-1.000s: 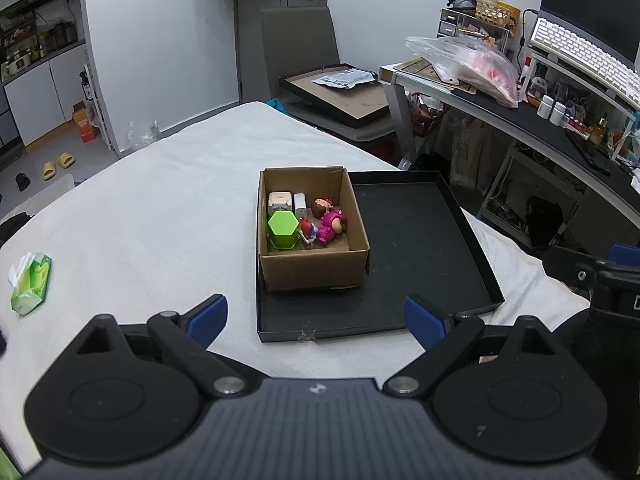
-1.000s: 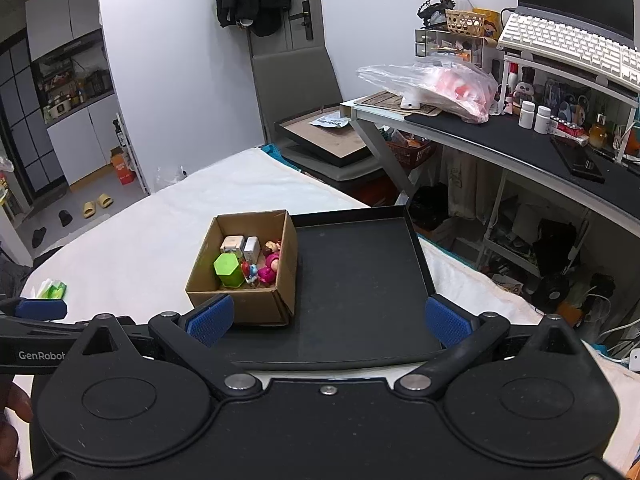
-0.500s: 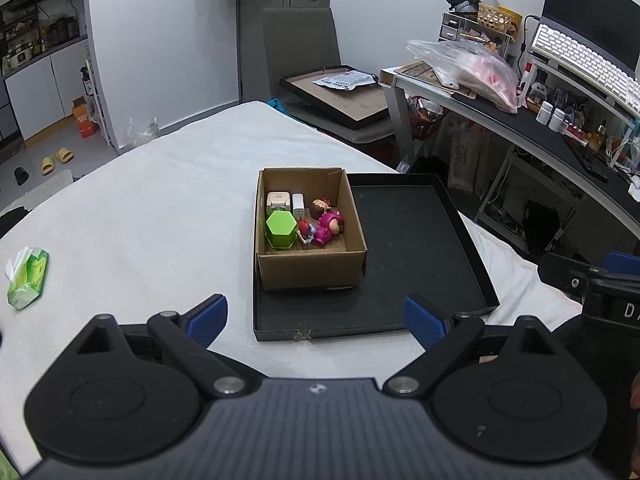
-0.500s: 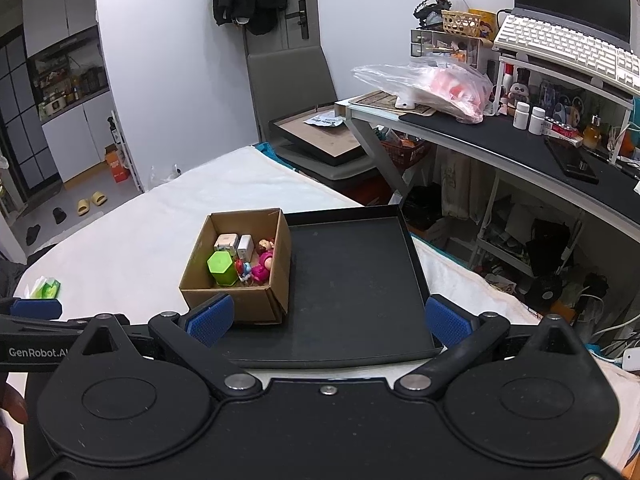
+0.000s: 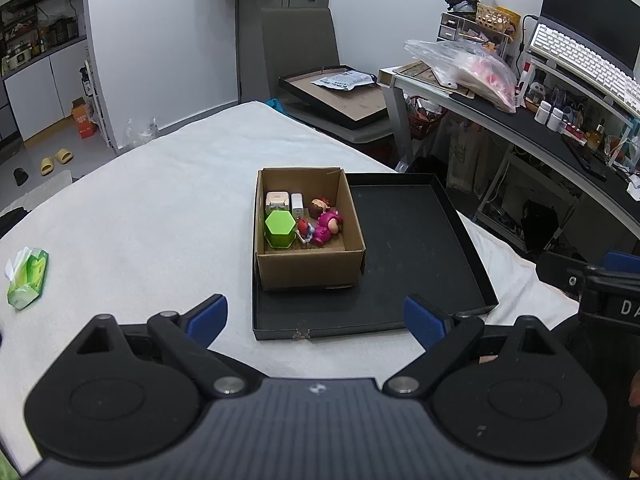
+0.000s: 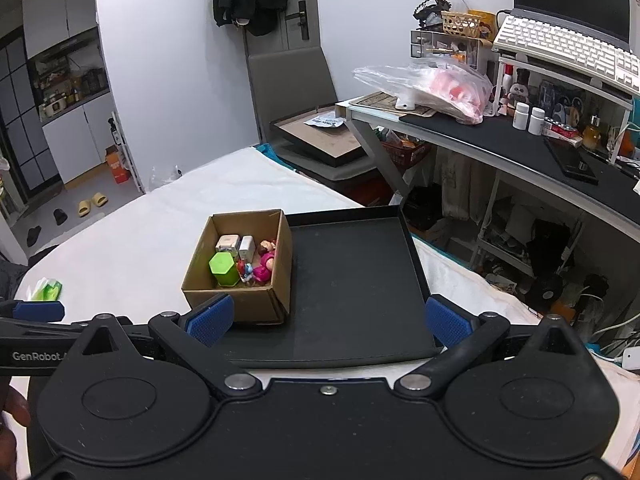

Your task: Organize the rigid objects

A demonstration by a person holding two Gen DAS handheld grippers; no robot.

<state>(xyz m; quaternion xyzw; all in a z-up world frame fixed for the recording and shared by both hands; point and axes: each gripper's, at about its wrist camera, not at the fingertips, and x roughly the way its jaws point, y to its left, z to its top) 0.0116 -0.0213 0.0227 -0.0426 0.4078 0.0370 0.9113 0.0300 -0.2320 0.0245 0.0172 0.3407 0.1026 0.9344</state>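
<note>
- Near: I hold my left gripper (image 5: pixel 316 316) and right gripper (image 6: pixel 326 320) released, jaws wide and grasping nothing, short of the black tray (image 5: pixel 416 248)
- Middle: cardboard box (image 5: pixel 308 268) stands in the tray's left half, leaving the right half bare, probably for sorting
- Farther: green hexagonal block (image 5: pixel 279 229), pink figurine (image 5: pixel 328 227) and white cubes (image 5: pixel 284 202) lie loose inside the box
</note>
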